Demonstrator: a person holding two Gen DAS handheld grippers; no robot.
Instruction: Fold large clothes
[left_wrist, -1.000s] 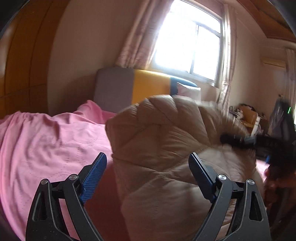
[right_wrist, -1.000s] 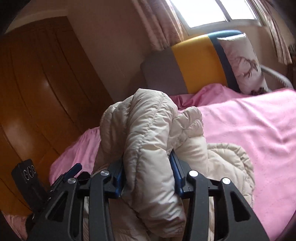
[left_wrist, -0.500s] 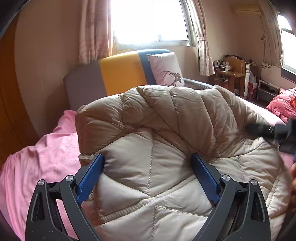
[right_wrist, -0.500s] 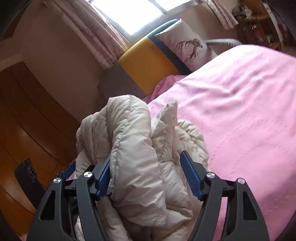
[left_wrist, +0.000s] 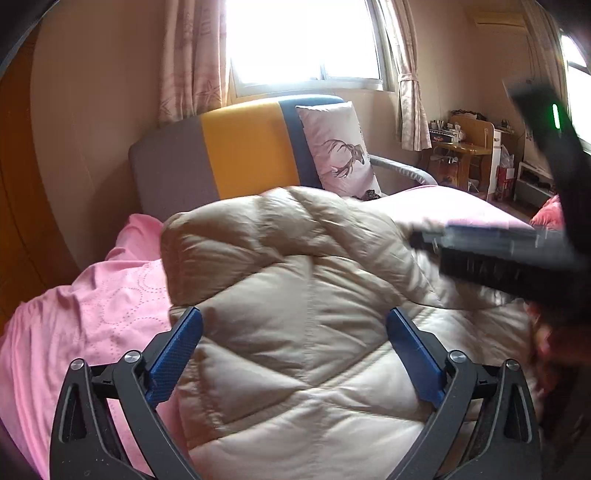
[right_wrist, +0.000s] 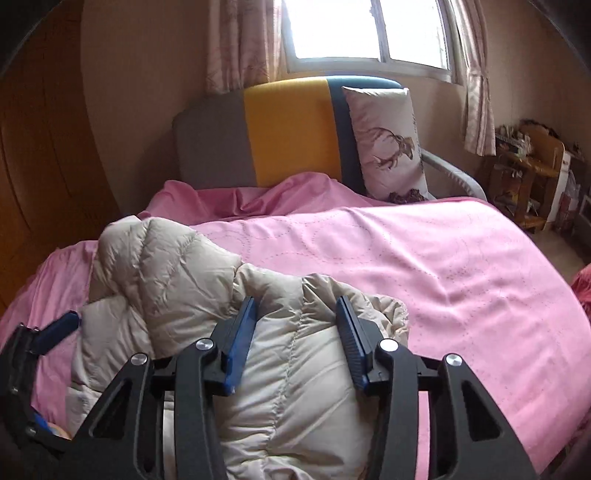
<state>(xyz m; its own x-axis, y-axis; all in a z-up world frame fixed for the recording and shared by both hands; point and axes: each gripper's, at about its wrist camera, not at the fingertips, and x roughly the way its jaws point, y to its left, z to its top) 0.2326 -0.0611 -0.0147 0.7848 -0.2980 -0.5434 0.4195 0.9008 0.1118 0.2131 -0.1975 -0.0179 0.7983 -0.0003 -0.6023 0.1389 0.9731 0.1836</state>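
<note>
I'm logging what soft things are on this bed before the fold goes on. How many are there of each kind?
Jacket: 1
Pillow: 1
Sheet: 1
Total: 3

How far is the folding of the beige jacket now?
Done: the puffy jacket lies bunched on the pink bedspread. In hand: the right gripper pinches a fold; the left gripper is open over it. Left: flattening it into a neat fold.
</note>
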